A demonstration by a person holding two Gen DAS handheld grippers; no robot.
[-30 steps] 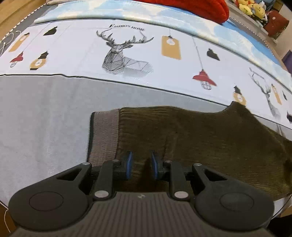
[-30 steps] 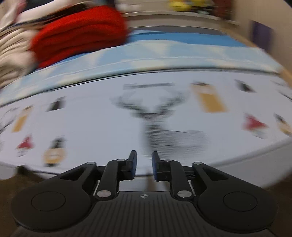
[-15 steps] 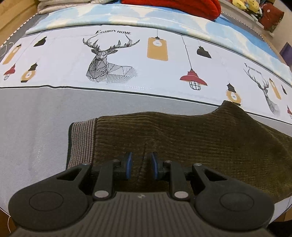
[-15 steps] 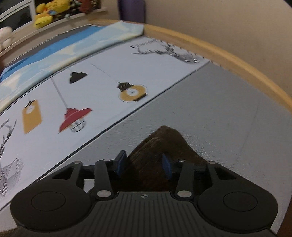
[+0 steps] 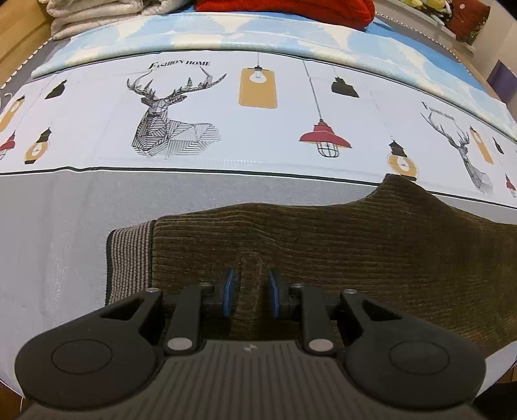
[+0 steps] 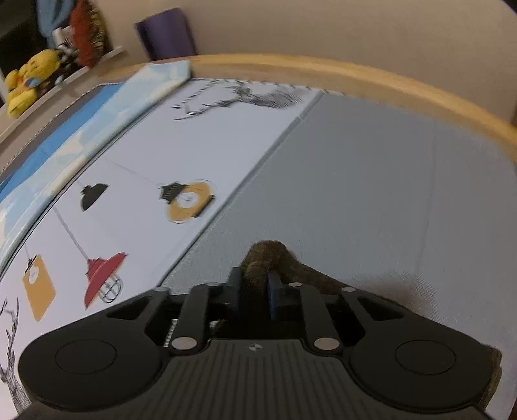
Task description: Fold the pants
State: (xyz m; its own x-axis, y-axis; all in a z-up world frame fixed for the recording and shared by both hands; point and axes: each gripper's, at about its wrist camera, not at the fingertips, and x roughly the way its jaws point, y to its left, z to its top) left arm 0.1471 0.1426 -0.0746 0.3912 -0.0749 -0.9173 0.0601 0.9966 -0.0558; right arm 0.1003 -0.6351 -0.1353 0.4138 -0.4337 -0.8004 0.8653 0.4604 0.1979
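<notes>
Dark olive ribbed pants (image 5: 339, 245) lie flat on the grey part of the bed, with a striped brown waistband (image 5: 129, 258) at the left end. My left gripper (image 5: 248, 295) hovers over the pants just right of the waistband, its blue pads a little apart with fabric showing between them. In the right wrist view my right gripper (image 6: 253, 295) is shut on a bunched corner of the pants (image 6: 268, 255), which sticks out past the fingertips above the grey sheet.
A white sheet printed with deer and lamps (image 5: 258, 122) covers the far part of the bed. Folded grey and red blankets (image 5: 290, 9) sit at the back. A wooden bed edge (image 6: 355, 74) curves close behind the right gripper, with plush toys (image 6: 29, 80) on a shelf.
My right gripper swung over to the pants' corner and closed on it. My left gripper drifted right along the pants, away from the waistband.
</notes>
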